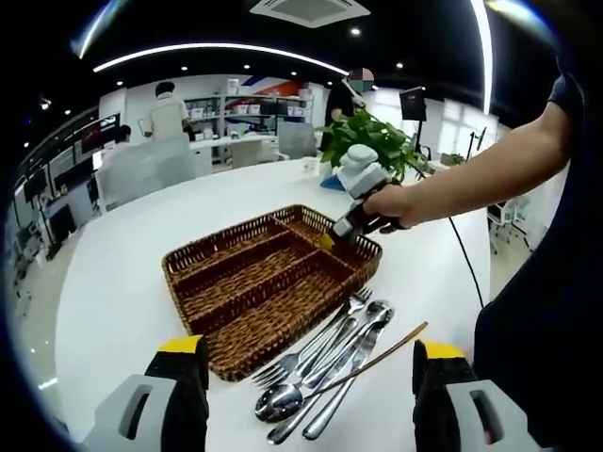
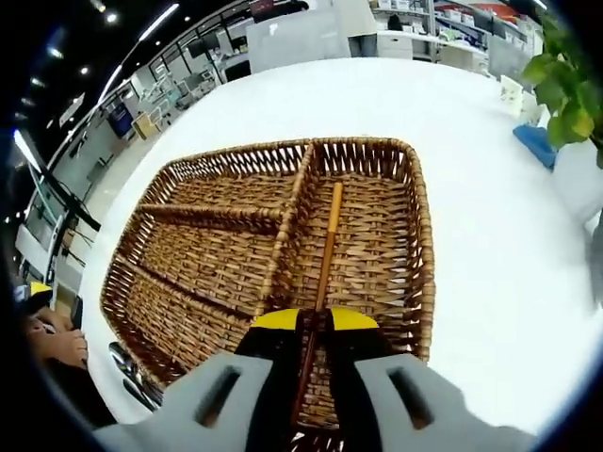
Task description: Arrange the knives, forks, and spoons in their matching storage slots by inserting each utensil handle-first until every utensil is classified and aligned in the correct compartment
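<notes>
A brown wicker tray (image 1: 203, 254) with several long compartments lies on the white table. My right gripper (image 2: 316, 322) is shut on a thin wooden chopstick (image 2: 328, 240) that reaches forward over the tray's right compartment (image 2: 377, 235). In the left gripper view, the right gripper (image 1: 332, 240) hovers at the tray's far right corner. A pile of metal forks (image 1: 325, 334), spoons (image 1: 283, 400) and a knife, plus another wooden chopstick (image 1: 382, 350), lies beside the tray's near right side. My left gripper (image 1: 311, 348) stands open just short of that pile, holding nothing.
A potted green plant (image 1: 377, 137) and a blue object (image 2: 537, 141) stand beyond the tray. The white table (image 1: 113, 292) is wide and rounded. A person's arm (image 1: 471, 179) reaches in from the right. People and desks stand far behind.
</notes>
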A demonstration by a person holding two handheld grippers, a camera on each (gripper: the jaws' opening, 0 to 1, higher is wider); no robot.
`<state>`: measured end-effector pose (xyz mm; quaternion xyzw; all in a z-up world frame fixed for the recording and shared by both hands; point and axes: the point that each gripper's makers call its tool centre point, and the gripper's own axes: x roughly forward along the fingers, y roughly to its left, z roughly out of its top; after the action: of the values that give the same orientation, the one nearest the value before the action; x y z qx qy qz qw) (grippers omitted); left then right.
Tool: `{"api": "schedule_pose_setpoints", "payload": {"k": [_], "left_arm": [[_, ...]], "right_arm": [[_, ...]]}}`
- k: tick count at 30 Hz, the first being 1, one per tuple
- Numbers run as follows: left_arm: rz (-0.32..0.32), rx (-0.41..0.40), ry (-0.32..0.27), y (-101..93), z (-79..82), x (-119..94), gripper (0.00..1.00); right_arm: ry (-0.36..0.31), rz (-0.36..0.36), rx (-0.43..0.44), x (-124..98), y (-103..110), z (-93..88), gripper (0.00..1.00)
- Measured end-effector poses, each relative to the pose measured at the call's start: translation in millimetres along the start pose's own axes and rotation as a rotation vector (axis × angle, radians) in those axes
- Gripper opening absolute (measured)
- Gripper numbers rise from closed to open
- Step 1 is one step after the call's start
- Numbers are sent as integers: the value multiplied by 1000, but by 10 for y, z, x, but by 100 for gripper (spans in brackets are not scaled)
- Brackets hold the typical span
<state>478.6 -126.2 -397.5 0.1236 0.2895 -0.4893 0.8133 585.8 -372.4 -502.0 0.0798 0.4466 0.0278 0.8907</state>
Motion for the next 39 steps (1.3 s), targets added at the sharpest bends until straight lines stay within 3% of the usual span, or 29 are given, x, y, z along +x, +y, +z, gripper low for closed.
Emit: {"api": "schedule_pose_setpoints", "payload": {"k": [6, 14, 21, 23, 27, 34, 39], "left_arm": [[0, 9, 6, 15, -20, -16, 93], [-17, 16, 17, -7, -54, 14, 94], [-25, 10, 15, -16, -60, 53, 94], [-28, 7, 9, -18, -54, 53, 94], [-26, 12, 2, -13, -55, 34, 94], [-32, 6, -25, -32, -52, -27, 95], [-35, 7, -33, -58, -65, -47, 96]], "right_arm": [[-102, 30, -66, -200, 49, 106, 19], [-185, 62, -106, -505, 164, 22, 33], [-252, 113, -155, -748, 383, -65, 48], [-296, 171, -188, -844, 514, -43, 53], [-351, 208, -249, -1018, 661, -62, 65], [-383, 208, -391, -1287, 837, -184, 78], [-411, 216, -435, -1463, 967, -284, 87]]}}
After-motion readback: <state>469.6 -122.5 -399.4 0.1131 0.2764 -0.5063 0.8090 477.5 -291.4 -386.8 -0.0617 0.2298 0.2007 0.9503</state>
